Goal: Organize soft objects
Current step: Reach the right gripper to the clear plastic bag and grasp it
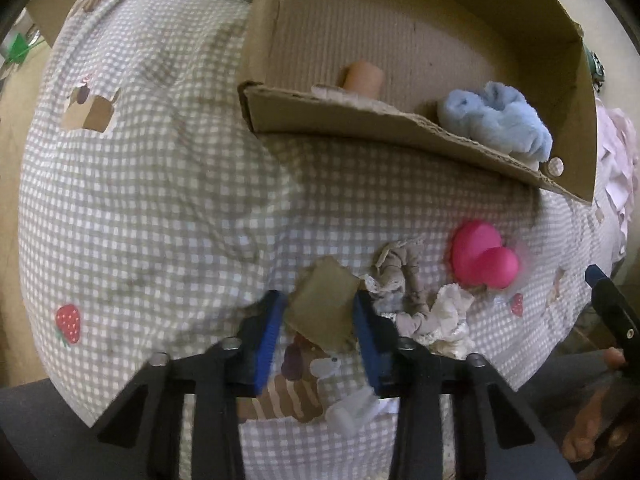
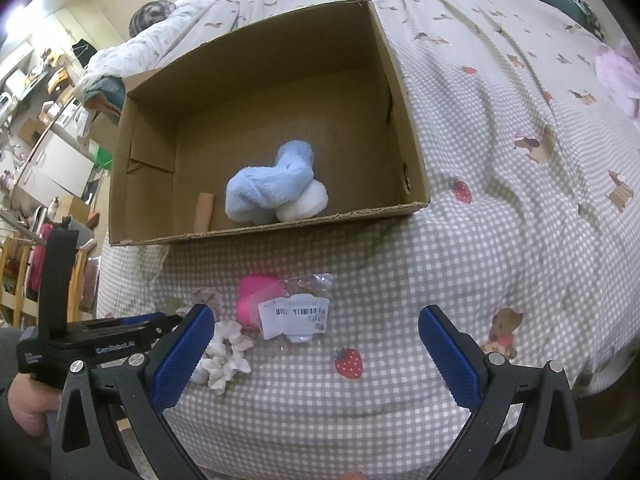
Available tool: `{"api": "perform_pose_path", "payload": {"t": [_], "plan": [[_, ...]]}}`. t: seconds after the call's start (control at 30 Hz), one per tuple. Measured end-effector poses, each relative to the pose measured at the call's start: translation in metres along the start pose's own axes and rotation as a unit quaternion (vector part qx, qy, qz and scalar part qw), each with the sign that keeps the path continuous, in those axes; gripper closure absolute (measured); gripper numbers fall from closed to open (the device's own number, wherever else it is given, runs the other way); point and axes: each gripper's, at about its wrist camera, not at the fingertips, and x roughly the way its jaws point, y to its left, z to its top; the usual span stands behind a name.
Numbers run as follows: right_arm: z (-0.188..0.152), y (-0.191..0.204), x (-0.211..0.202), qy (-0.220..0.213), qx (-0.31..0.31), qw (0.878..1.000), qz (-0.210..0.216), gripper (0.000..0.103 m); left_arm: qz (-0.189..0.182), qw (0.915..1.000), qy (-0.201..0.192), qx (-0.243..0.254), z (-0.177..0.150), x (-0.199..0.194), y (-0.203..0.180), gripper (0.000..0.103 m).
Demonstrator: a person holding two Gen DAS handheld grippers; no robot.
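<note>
My left claw (image 1: pixel 318 320) is closed on a tan patch (image 1: pixel 322 312), a flat, thin piece that looks like cardboard or stiff felt; I can't tell which. It weighs next to nothing, so a light pinch should do. My right claw (image 2: pixel 316 354) hangs with its fingers wide apart and nothing between them, above the checked quilt (image 2: pixel 460 264).

The box (image 2: pixel 400 120) sits at 12 o'clock from my right claw, with a blue sock (image 2: pixel 268 184), a white one (image 2: pixel 304 204) touching it and a peach roll (image 2: pixel 203 210) already inside.

Still on the quilt: a pink puff (image 2: pixel 250 300) in a clear bag with a barcode label (image 2: pixel 294 314), at about 11 o'clock from my right claw. I expect the film to be slick and crinkly, so I would grip across the puff's body, not the loose edge. At my right claw's 9 o'clock lies a white scrunchie (image 2: pixel 226 354), and beside my left claw a grey-beige one (image 1: pixel 404 276). Both look limp and squashy; pinching a bunched fold should hold them.
</note>
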Motion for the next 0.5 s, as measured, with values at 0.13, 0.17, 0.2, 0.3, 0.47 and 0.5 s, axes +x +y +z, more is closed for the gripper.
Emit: {"api": "perform_pose_path", "payload": {"t": [0.13, 0.17, 0.2, 0.3, 0.47, 0.5], "plan": [[0.002, -0.001, 0.003, 0.004, 0.001, 1.000, 0.000, 0.000, -0.028, 0.9996, -0.004, -0.009, 0.003, -0.004, 0.001, 0.090], [0.003, -0.001, 0.003, 0.004, 0.001, 1.000, 0.000, 0.000, -0.028, 0.9995, -0.007, -0.011, 0.005, -0.009, 0.005, 0.090], [0.004, -0.002, 0.004, 0.005, 0.003, 1.000, 0.001, 0.000, -0.030, 0.9994, -0.013, -0.014, 0.006, -0.013, 0.006, 0.092], [0.005, -0.007, 0.004, 0.007, 0.014, 1.000, 0.006, 0.000, -0.034, 0.9984, -0.037, -0.026, 0.012, -0.030, 0.017, 0.097], [0.006, -0.026, 0.004, 0.017, 0.050, 0.998, 0.032, 0.000, -0.023, 0.9947, -0.086, -0.052, 0.012, -0.061, 0.033, 0.097], [0.006, -0.031, 0.005, 0.022, 0.060, 0.997, 0.042, 0.000, -0.025, 0.9939, -0.093, -0.054, 0.011, -0.068, 0.034, 0.097]]}}
